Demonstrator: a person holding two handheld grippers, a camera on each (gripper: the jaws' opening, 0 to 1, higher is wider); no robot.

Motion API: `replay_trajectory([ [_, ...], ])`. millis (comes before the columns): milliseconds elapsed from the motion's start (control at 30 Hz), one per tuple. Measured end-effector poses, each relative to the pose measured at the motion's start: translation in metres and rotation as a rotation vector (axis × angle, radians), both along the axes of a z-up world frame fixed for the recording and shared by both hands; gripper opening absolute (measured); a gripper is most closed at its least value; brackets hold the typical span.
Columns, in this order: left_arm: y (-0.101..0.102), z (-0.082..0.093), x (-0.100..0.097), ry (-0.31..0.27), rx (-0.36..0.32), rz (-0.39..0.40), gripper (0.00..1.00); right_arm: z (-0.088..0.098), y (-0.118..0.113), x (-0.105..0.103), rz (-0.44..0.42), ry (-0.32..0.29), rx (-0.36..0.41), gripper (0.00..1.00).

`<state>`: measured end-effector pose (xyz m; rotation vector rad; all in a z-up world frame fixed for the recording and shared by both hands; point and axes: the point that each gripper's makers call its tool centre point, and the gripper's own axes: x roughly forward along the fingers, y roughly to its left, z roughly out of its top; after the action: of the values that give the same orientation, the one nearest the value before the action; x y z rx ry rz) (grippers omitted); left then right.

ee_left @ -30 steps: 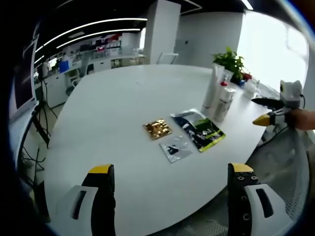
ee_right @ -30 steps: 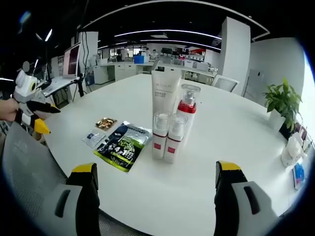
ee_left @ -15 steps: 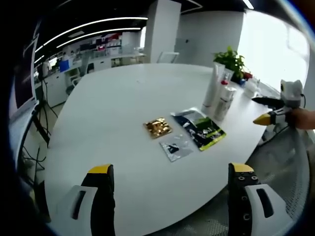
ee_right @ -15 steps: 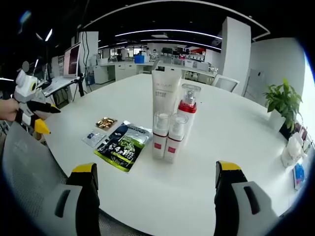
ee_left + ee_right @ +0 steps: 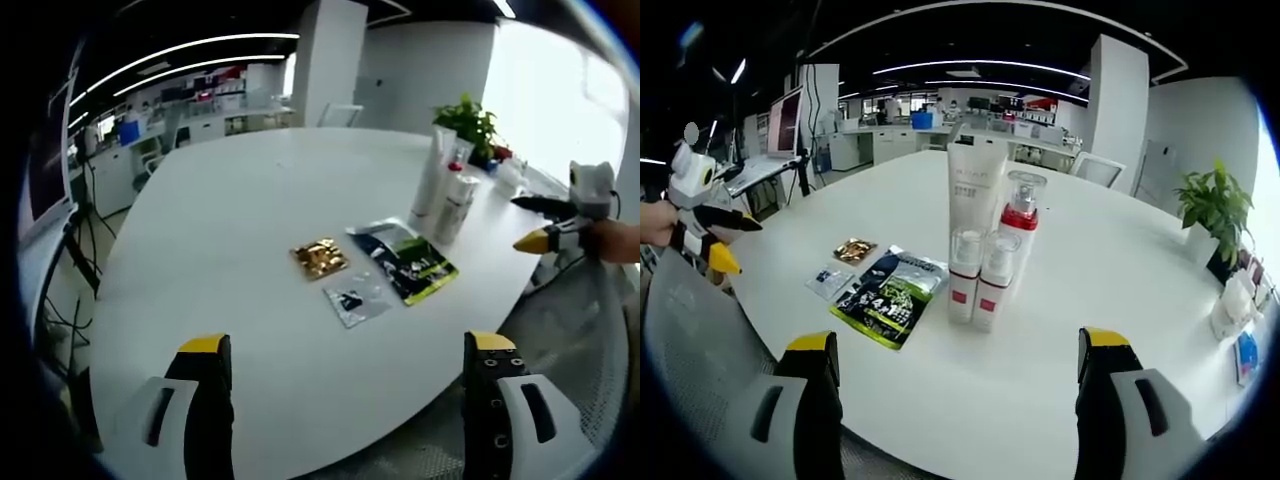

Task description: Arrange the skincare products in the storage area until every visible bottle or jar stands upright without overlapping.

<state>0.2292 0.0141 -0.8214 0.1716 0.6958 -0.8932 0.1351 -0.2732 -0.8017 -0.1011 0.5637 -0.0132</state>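
Observation:
A white tube (image 5: 976, 190) stands upright on the white table (image 5: 1110, 300), with a red-collared pump bottle (image 5: 1020, 225) beside it and two small bottles (image 5: 980, 275) in front; the same group (image 5: 445, 190) stands far right in the left gripper view. Flat sachets lie beside them: a dark green one (image 5: 890, 295), a gold one (image 5: 854, 250) and a small clear one (image 5: 830, 280). My right gripper (image 5: 950, 400) hangs open before the table edge, nothing between its jaws. My left gripper (image 5: 345, 400) is open above the near table edge. Each gripper shows at the other view's side, the right gripper (image 5: 545, 225) and the left gripper (image 5: 710, 235).
A potted plant (image 5: 1215, 215) and small items (image 5: 1235, 320) stand at the table's far end. A mesh chair (image 5: 690, 360) sits at the table edge. Desks, monitors and a pillar fill the office behind. A hand (image 5: 615, 240) holds the other gripper.

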Motion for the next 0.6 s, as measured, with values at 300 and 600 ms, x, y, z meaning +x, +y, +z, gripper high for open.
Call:
replay_trajectory([
  [300, 0.0002, -0.0012, 0.0006, 0.001, 0.002, -0.002, 0.94, 0.0011, 0.0004, 0.0003, -0.002, -0.003, -0.001, 0.99],
  [600, -0.0001, -0.0014, 0.0004, -0.002, 0.006, -0.006, 0.94, 0.0032, -0.0003, 0.0007, -0.009, -0.013, -0.001, 0.99],
])
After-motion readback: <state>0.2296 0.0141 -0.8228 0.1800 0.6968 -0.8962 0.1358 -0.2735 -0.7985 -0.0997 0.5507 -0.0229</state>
